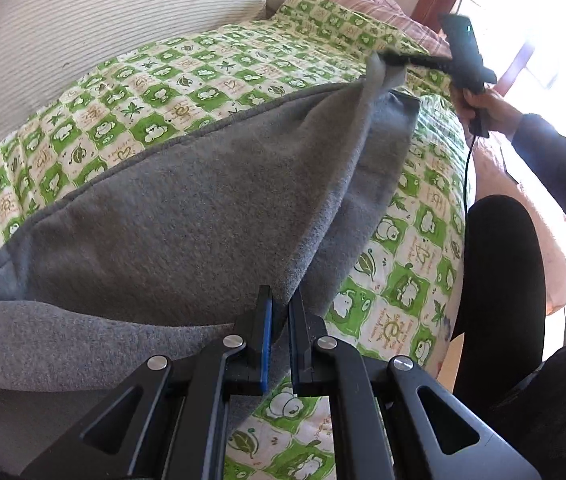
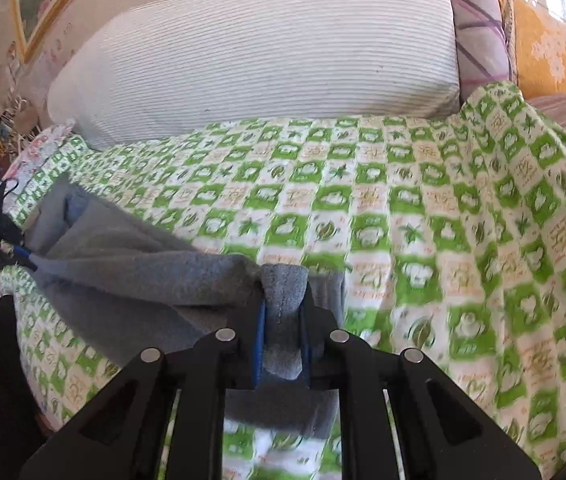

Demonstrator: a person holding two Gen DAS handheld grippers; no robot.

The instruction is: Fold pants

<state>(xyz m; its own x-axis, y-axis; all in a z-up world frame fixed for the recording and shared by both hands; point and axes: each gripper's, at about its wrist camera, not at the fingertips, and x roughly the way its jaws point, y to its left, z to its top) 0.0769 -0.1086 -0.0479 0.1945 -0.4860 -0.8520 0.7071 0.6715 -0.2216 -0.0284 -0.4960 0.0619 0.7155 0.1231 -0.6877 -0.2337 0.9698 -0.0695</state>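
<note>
Grey pants point(image 1: 171, 220) lie stretched across a green and white checked bedspread point(image 1: 211, 68). In the left wrist view my left gripper point(image 1: 280, 300) is shut on the pants' near edge, with a thin fold pinched between the blue pads. Farther right, my right gripper point(image 1: 383, 58) pinches the other end and lifts it off the bed, with a hand point(image 1: 479, 100) behind it. In the right wrist view my right gripper point(image 2: 284, 308) is shut on a thick bunch of the pants point(image 2: 123, 272). The left gripper point(image 2: 29, 260) holds the far end at the left edge.
A long white ribbed bolster point(image 2: 263, 60) lies along the back of the bed. Beside it are a plaid cushion point(image 2: 479, 32) and an orange pillow point(image 2: 555, 52). A person's dark-clad leg point(image 1: 503, 280) stands at the bed's near edge. The bedspread point(image 2: 423, 220) extends to the right.
</note>
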